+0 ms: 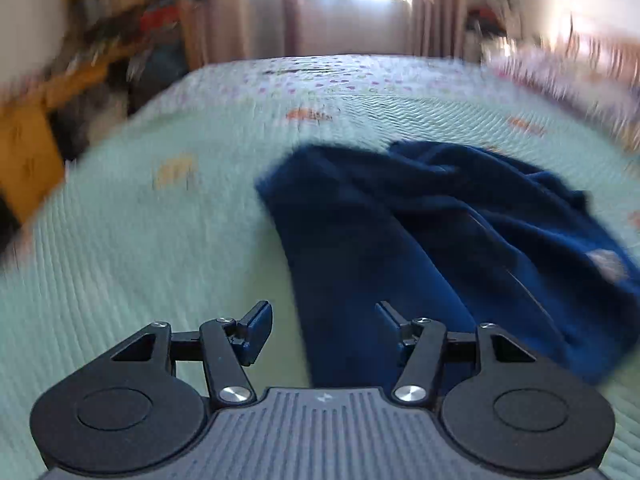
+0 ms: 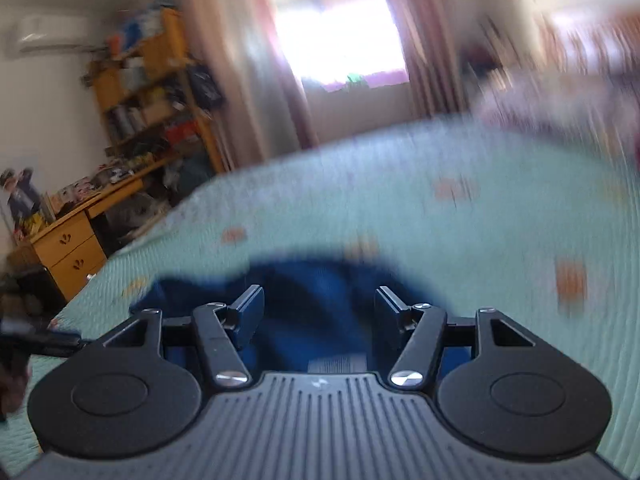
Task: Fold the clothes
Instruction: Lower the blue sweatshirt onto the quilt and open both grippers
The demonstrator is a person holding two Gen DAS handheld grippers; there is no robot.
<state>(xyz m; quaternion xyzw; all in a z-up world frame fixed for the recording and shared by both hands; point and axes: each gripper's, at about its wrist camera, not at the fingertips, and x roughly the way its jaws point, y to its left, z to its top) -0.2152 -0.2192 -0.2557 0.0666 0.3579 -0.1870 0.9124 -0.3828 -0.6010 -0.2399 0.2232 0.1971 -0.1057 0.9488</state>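
Both views motion-blurred: dark blue garment (image 1: 420, 240) lies crumpled on the mint bed (image 1: 140, 240), near edge cut off behind the left gripper (image 1: 324, 320), open and empty; right gripper (image 2: 319, 308) open above it, fabric detail unreadable.

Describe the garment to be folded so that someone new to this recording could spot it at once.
Start from the bed, covered by a pale green quilt with small orange patches. The garment lies rumpled on it, just ahead of the left gripper. It is the only dark blue thing on the quilt, soft and fleecy-looking.
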